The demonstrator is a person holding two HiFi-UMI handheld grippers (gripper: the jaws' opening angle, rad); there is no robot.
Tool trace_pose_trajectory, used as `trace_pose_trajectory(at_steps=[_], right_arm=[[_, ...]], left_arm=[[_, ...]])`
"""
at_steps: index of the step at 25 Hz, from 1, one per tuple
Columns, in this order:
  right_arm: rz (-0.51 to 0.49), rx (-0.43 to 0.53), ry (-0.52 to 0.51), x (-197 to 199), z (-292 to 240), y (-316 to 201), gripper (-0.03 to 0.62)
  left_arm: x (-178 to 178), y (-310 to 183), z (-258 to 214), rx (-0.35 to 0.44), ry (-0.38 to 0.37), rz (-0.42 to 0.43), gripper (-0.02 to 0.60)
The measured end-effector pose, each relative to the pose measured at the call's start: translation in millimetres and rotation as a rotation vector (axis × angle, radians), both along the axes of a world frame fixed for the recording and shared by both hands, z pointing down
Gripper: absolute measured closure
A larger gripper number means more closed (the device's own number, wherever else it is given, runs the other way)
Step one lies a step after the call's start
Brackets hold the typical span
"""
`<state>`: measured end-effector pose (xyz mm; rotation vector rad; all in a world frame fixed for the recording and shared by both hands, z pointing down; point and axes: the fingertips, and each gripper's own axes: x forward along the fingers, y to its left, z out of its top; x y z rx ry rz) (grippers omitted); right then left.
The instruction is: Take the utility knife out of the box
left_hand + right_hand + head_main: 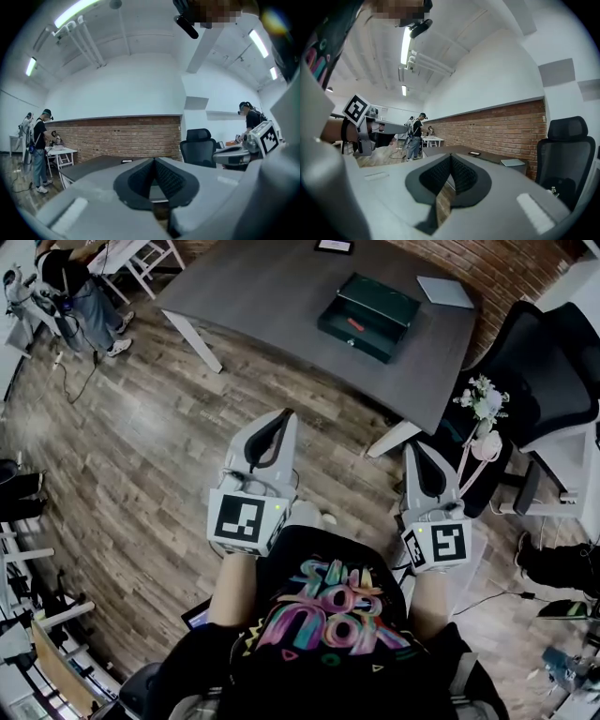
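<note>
Person is standing on the wood-plank floor (141, 474), well back from the dark grey table (272, 296), and is holding both tools level in front of the body, pointing them at the far side of the room. The left gripper (286, 418) is hanging over bare floor, apart from the table's near edge. Its fingers (171, 180) are pressing together at the tips with nothing between them (only a narrow wedge of background is showing lower down, between the ribbed pads). The right gripper (413, 448) is hanging just near the table's near right corner, beside a white table leg (392, 439). Its fingers (464, 176) are likewise meeting at the tips and carrying nothing. The dark green box (370, 348) is lying on the far right part of the table with its inside showing. The utility knife (353, 324) is lying inside it and is showing only as a small red streak, too small to describe further. Neither gripper is touching the box; both are well apart from it. A pale grey flat slab (444, 292) is lying just right of the box. A black office chair (539, 362) is standing right of the table, with white flowers (483, 397) showing between the two. Another person (80, 292) is standing at the far left.
</note>
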<state>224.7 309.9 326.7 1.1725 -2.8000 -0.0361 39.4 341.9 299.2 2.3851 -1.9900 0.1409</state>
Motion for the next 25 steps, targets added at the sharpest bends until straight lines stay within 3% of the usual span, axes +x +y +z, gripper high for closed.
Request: trace_pose_trajectory(at_steps=[11, 25], right_arm=[[-0.023, -0.034, 0.001, -27.1, 16.4, -36.7, 0.595], [0.008, -0.049, 0.037, -121.2, 20.0, -175.3, 0.595]], left_arm=[[-20.4, -36.9, 9.1, -0.006, 0.009, -0.005, 0.580], [-112.9, -186.1, 4.3, -0.016, 0.039, 0.025, 0.580]])
